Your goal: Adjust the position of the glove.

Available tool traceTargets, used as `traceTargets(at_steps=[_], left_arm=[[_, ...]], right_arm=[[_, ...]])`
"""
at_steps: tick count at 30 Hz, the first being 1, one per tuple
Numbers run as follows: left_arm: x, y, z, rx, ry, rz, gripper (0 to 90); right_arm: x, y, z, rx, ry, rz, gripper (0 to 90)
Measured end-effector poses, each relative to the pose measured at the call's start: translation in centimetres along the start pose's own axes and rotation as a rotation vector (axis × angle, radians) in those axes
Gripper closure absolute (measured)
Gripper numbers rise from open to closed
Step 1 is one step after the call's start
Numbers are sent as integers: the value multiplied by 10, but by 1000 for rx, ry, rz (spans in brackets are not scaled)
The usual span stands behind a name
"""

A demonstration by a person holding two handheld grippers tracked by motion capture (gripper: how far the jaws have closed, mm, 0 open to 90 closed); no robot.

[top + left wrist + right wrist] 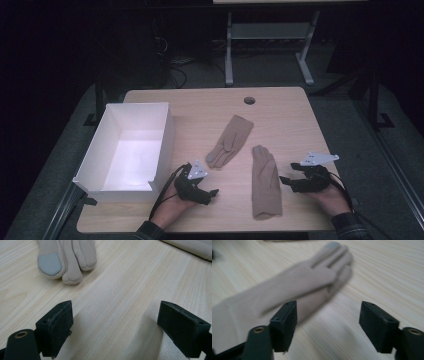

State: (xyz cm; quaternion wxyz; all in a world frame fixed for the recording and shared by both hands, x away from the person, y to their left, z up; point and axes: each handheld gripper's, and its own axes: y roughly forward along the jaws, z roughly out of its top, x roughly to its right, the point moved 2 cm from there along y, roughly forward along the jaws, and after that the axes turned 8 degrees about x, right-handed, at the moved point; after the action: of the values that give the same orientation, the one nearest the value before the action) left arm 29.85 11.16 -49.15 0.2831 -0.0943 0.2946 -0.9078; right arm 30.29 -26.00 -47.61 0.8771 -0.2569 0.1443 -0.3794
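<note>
Both tongs are in my hands at the near edge of the wooden table (290, 107). My left tongs (212, 194) sit low over the bare wood with the jaws spread wide and nothing between them. My right tongs (285, 181) are also released, jaws standing apart and gripping nothing, hovering just beside the near glove.

That near glove (264, 182) lies flat on the table between my two hands, cuff toward me and fingers pointing away. In the right gripper view it (287, 287) stretches out ahead, with part of it behind my left-hand jaw; the picture is blurred there, so I cannot tell whether the jaw touches it.

A second beige glove (229, 141) lies farther out near the middle of the table, tilted, apart from the first one. In the left gripper view its fingertips (66, 258) lie ahead of my open jaws, one tip bearing a grey patch, well clear of the pads.

An open white box (127, 150) stands at the left side of the table, close beside my left hand.
</note>
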Motion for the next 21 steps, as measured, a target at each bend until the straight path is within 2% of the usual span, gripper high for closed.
traceTargets(at_steps=[2,4,7,11,14,21], left_arm=[[0,0,0,-2,2,0,126],[0,0,0,-4,5,-1,125],[0,0,0,-5,2,4,125],[0,0,0,-4,-2,8,125],[1,0,1,-15,-7,14,125],[1,1,2,-15,-15,17,126]], right_arm=[[2,-1,-3,-1,9,-11,259],[8,-6,-11,-12,20,-53,207],[13,-9,-18,-18,16,-89,168],[17,-9,-24,-19,30,-101,151],[18,-7,-27,-20,21,-113,138],[19,-7,-27,-27,32,-98,133]])
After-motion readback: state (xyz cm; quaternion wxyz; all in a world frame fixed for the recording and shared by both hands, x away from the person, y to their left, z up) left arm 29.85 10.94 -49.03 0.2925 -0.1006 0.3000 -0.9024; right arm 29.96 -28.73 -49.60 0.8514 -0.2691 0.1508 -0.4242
